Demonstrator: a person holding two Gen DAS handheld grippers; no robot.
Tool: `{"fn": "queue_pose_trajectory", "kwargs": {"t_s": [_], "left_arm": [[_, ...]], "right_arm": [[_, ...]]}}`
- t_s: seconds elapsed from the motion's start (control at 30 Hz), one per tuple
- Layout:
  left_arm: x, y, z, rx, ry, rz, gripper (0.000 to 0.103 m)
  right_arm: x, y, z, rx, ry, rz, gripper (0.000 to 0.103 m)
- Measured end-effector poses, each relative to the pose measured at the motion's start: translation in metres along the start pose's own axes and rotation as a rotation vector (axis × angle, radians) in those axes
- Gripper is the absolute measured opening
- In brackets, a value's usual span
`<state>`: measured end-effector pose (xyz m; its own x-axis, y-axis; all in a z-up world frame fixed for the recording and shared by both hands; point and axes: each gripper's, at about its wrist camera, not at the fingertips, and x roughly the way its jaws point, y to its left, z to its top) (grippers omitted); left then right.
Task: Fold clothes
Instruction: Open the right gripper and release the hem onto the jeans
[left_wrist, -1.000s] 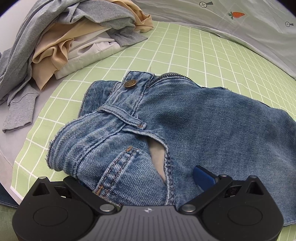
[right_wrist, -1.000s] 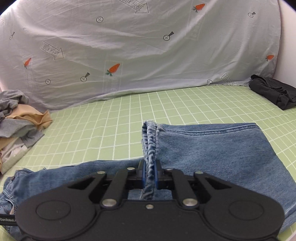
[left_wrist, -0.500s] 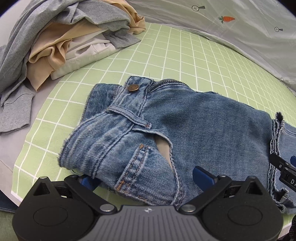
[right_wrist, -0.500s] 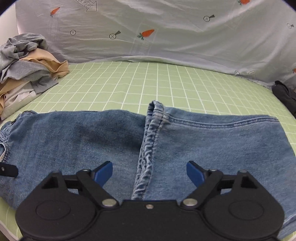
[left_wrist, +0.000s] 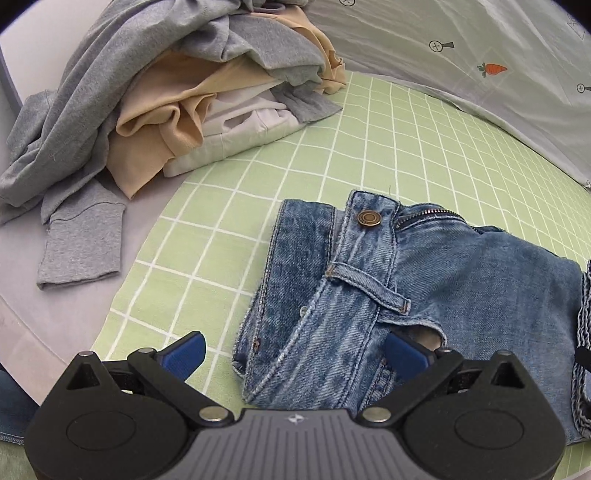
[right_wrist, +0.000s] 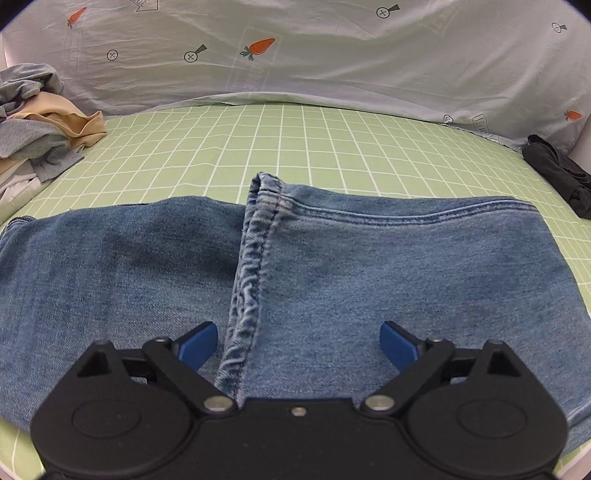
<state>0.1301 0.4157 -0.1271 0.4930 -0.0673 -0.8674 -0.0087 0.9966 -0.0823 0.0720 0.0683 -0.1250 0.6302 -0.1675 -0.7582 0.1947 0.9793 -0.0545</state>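
Clothing pile (left_wrist: 177, 110): grey, tan and white garments heaped at the left edge of the green checked cloth (left_wrist: 388, 147), one grey sleeve (left_wrist: 81, 240) trailing off the cloth onto the pale surface beside it. Same pile shows at the far left of the right wrist view.

Left gripper (left_wrist: 295, 354): jaws spread wide, clamped on nothing. Its left blue fingertip (left_wrist: 184, 354) hangs over bare checked cloth just beside the jeans; the right one lies over the denim near the pocket opening.

Jeans (left_wrist: 461, 280): blue denim, lying flat near the front edge of the checked cloth. Waistband end points toward the pile, with the metal button (left_wrist: 370, 218), a belt loop and the open zip top visible. In the right wrist view the legs are doubled back over the upper part, so that the stitched hem (right_wrist: 255, 266) runs across the middle of the garment, front to back.

Right gripper (right_wrist: 299, 347): jaws apart, gripping nothing, poised over the jeans with the hem between its fingertips, nearer the left one.

Printed sheet (right_wrist: 332, 55): pale grey with carrots and arrow signs, draped along the back edge of the checked cloth.

Dark garment (right_wrist: 561, 173): black, crumpled, at the far right edge, well apart from the jeans.
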Motion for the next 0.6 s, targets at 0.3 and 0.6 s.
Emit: {"fn": "queue_pose_trajectory", "kwargs": {"t_s": [0.3,0.6], "left_arm": [[0.020,0.014,-0.006,-0.067,0.011,-0.082,0.103],[0.011,0.007,-0.013,-0.084,-0.033,-0.105,0.071]], "right_arm": [[0.000,-0.006,-0.008,0.014,0.029,0.002,0.098],[0.003,-0.003,-0.006,0.019,0.037,-0.009,0.098]]}}
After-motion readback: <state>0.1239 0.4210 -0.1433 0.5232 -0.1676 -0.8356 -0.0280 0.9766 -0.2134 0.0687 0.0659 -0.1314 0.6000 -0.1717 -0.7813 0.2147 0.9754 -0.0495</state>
